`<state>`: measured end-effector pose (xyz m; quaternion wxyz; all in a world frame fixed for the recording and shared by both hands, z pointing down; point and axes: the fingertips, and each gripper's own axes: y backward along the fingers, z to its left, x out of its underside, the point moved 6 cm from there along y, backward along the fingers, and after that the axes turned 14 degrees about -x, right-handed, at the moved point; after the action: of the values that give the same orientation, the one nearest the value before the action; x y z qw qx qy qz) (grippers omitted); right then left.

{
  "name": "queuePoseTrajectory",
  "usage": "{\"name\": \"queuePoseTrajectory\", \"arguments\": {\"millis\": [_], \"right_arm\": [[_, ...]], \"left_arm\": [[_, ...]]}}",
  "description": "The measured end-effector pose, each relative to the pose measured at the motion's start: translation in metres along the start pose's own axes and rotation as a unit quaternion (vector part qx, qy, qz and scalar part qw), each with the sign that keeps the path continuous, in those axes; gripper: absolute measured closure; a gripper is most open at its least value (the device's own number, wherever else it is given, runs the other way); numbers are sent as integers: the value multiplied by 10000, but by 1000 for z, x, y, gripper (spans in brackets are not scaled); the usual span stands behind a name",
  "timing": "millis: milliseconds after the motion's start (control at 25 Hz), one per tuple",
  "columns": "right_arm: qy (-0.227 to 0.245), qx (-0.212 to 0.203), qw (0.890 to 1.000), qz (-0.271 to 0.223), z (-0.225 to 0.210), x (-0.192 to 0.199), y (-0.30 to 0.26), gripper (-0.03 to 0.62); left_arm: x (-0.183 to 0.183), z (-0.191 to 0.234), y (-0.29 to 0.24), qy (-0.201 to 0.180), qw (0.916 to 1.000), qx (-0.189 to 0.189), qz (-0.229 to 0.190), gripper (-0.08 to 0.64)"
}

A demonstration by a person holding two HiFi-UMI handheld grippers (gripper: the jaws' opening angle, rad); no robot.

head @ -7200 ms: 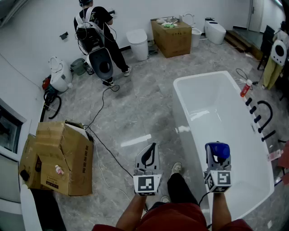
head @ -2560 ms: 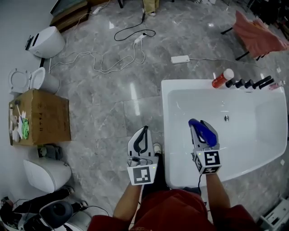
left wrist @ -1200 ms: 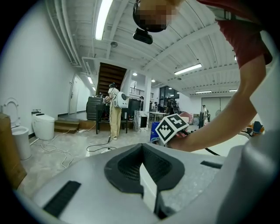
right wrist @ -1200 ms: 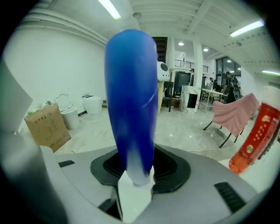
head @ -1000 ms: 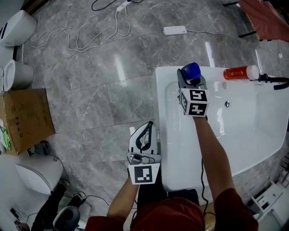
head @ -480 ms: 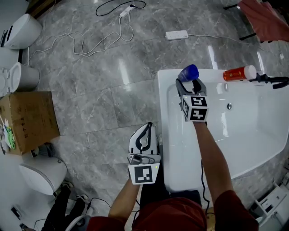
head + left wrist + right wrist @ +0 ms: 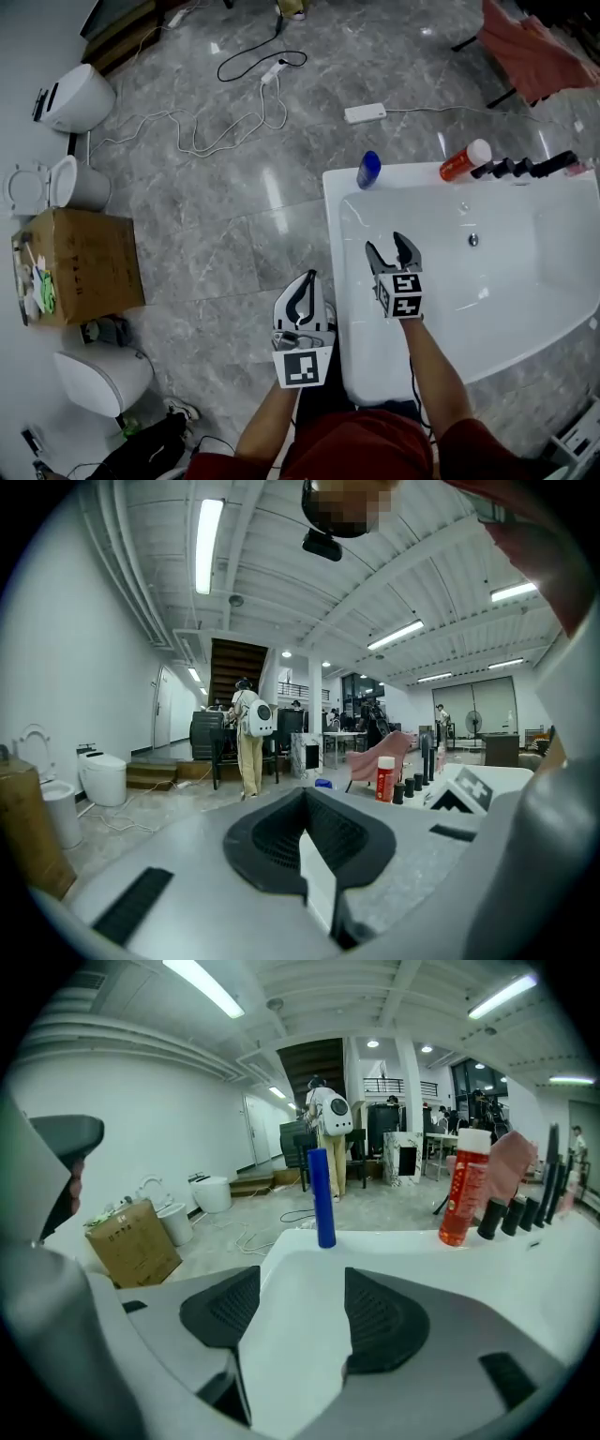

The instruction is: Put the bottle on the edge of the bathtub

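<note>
The right gripper [image 7: 390,250] is pointing forward and down on the stretched right arm [image 7: 429,366]. Its jaws are standing wide apart, having just been opening, with nothing between them. To its left, the left gripper [image 7: 304,285] is holding its jaws together, empty, on the bent left arm [image 7: 269,419].

cardboard box [image 7: 80,265] on grey floor [image 7: 216,234], beside an open toilet [image 7: 70,183].

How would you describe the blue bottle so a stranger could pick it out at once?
Find the big white bathtub on the grey floor. Follow the rim that carries the black tap fittings to its other corner, where the blue bottle stands upright. It is slim, all blue and alone, while the red bottle has a white cap and stands beside the fittings.
</note>
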<state>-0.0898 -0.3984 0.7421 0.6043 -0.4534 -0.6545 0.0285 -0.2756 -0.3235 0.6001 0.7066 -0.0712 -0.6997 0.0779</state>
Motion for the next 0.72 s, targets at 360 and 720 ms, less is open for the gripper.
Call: {"name": "queuePoseTrajectory", "arguments": {"millis": [360, 720], "right_arm": [[211, 124, 9965, -800, 39, 0, 180, 314], [501, 239, 9827, -1769, 50, -29, 338, 314]], "left_arm": [[-39, -22, 101, 32, 9998, -175, -92, 556], [-67, -60, 189, -108, 9996, -146, 194, 557]]}}
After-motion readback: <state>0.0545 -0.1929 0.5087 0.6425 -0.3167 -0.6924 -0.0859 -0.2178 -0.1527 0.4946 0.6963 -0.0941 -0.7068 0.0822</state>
